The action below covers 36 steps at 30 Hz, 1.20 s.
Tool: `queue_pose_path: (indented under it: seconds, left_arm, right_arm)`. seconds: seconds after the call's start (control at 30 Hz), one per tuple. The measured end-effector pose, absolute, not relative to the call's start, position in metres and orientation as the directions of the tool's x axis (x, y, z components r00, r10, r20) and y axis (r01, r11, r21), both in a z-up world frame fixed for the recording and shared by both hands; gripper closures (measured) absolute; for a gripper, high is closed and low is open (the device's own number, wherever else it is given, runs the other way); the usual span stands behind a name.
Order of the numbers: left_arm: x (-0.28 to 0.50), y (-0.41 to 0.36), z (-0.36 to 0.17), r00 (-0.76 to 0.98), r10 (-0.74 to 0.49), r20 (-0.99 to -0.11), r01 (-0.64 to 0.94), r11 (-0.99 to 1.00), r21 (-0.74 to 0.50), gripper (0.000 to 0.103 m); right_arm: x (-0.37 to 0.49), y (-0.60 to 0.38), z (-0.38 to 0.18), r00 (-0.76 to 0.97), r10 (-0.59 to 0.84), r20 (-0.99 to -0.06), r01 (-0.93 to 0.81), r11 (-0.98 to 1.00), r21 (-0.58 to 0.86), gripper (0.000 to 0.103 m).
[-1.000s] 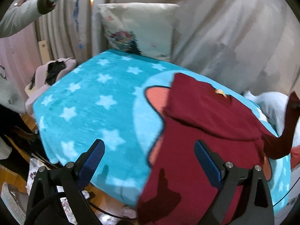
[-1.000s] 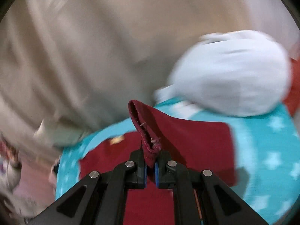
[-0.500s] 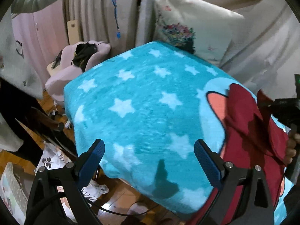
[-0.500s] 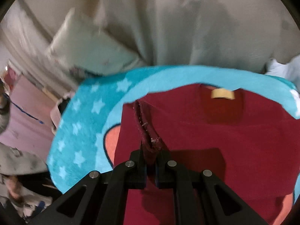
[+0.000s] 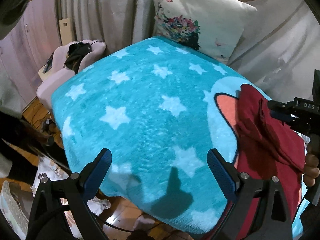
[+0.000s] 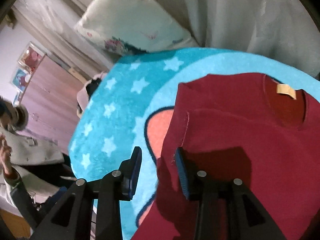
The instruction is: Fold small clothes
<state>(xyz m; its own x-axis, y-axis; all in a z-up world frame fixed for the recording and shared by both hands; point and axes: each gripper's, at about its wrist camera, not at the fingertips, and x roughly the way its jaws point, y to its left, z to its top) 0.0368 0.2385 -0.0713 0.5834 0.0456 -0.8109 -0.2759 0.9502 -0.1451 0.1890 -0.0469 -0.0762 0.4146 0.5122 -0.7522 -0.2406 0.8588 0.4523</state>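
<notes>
The dark red top [image 6: 250, 140] lies spread on the turquoise star blanket [image 5: 140, 110], neck opening and its tan label [image 6: 285, 91] at the far end from the right gripper [image 6: 159, 166]. One sleeve [image 6: 180, 130] is folded inward over the body of the garment, and its stitched cuff edge runs down to the right gripper's right-hand pad and lies against that pad's inner face. The jaws of this gripper have just been opening; they now stand apart with a clear gap, the left pad over blanket, and nothing is pinched between them, though the cuff hangs in the gap's right side. Whether the fabric still catches on the pad cannot be told.

Seen from the left gripper [image 5: 158, 172], the top sits off to the right and ahead, well clear of its fingers, with the right gripper reaching over it from the frame's right edge. The left gripper's jaws are spread wide over bare blanket near the front edge, holding nothing.

The near hem of the top is cut off by the gripper bodies and frame edges in both views, so its lower part is not visible. A hand [image 5: 311, 168] on the right tool shows only partly. Beyond the blanket stands a flowered pillow [image 5: 200, 20] against pale drapery [image 5: 280, 50]; in the right view this background is blurred.
</notes>
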Motion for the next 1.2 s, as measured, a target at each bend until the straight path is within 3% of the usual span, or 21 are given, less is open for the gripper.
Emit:
queue_pose_path:
  seconds: [0.13, 0.33, 0.47, 0.63, 0.8, 0.97, 1.2]
  left_arm:
    - [0.039, 0.237, -0.071, 0.579, 0.036, -0.815, -0.273, 0.95, -0.151, 0.007]
    - [0.031, 0.231, -0.069, 0.579, 0.042, -0.814, -0.269, 0.953, -0.141, 0.007]
    - [0.02, 0.229, -0.068, 0.576, 0.06, -0.815, -0.295, 0.945, -0.138, 0.007]
    - [0.009, 0.226, -0.072, 0.556, 0.052, -0.829, -0.324, 0.933, -0.159, 0.007]
    - [0.003, 0.222, -0.086, 0.516, 0.004, -0.857, -0.358, 0.909, -0.212, 0.007]
    - [-0.001, 0.207, -0.092, 0.509, -0.018, -0.861, -0.369, 0.898, -0.237, 0.007]
    - [-0.016, 0.178, -0.089, 0.518, -0.001, -0.856, -0.311, 0.931, -0.19, 0.007]
  right_arm:
    - [0.194, -0.062, -0.085, 0.453, 0.434, -0.779, -0.131, 0.896, 0.424, 0.065]
    - [0.224, -0.068, -0.131, 0.35, 0.377, -0.858, -0.03, 0.92, 0.392, 0.065]
    - [0.208, -0.076, -0.118, 0.388, 0.401, -0.83, -0.043, 0.907, 0.418, 0.065]
    - [0.164, -0.098, -0.105, 0.412, 0.393, -0.822, -0.094, 0.916, 0.391, 0.065]
    - [0.106, -0.147, -0.119, 0.372, 0.428, -0.824, -0.055, 0.896, 0.441, 0.065]
    - [0.044, -0.195, -0.138, 0.331, 0.374, -0.867, -0.015, 0.92, 0.391, 0.065]
    - [-0.031, -0.271, -0.151, 0.345, 0.365, -0.865, 0.076, 0.908, 0.413, 0.067]
